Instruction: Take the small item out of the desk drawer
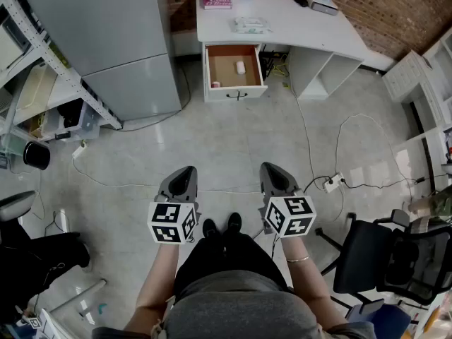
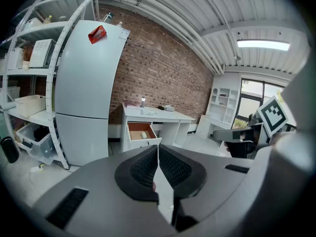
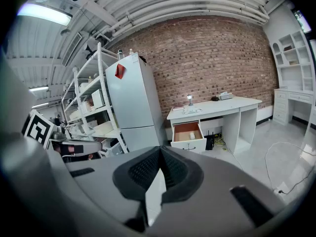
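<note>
At lower centre of the head view: left gripper (image 1: 185, 171) and right gripper (image 1: 272, 169) side by side above the floor, both aimed toward the top of the frame. Jaws of each pressed together, nothing between them; confirmed in the left gripper view and the right gripper view.

Step in hand, as judged: approach, before any reach. Drawer (image 1: 235, 91) already standing open out of the white desk (image 1: 304, 34), so no pulling needed.

Small item (image 1: 240, 67): pale, rounded, lying on the drawer floor toward the back right, at upper centre of the frame. Well apart from both grippers, with a stretch of floor between. Visible in both gripper views too, tiny, just above the jaw tips. Pinkish scrap (image 1: 216, 84) near the drawer's front left corner; too small to identify.

Next move, as judged: close the distance to the desk, spread one pair of jaws, come down into the drawer from above, straddle the item clear of the drawer walls.
</note>
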### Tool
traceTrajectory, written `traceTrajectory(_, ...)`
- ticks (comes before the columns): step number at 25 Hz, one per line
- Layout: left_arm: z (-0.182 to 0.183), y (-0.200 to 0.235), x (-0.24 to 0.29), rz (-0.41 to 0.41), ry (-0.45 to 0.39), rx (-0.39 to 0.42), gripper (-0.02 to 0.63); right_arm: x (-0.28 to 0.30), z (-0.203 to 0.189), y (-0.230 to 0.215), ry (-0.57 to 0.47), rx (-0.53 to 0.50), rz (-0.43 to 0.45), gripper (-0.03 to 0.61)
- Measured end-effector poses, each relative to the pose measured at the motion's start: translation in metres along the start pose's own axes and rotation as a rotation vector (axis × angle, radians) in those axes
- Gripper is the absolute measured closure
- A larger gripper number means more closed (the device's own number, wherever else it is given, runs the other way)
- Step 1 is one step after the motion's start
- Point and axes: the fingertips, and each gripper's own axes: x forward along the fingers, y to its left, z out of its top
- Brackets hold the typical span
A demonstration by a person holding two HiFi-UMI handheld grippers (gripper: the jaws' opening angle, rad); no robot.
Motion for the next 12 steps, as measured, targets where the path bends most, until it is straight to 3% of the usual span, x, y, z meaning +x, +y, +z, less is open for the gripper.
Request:
traceTrajectory(8,0.011,-0.001,0.01,0.006,-0.028,-0.023,0.586,0.003,0.009,-0.006,-0.034,0.001,0.009,0.577)
traceTrajectory(12,0.017,-0.007,0.017,0.029,-0.034,0.004,0.586,0.004,0.02,-0.018,-0.064,-0.003,0.021,0.575)
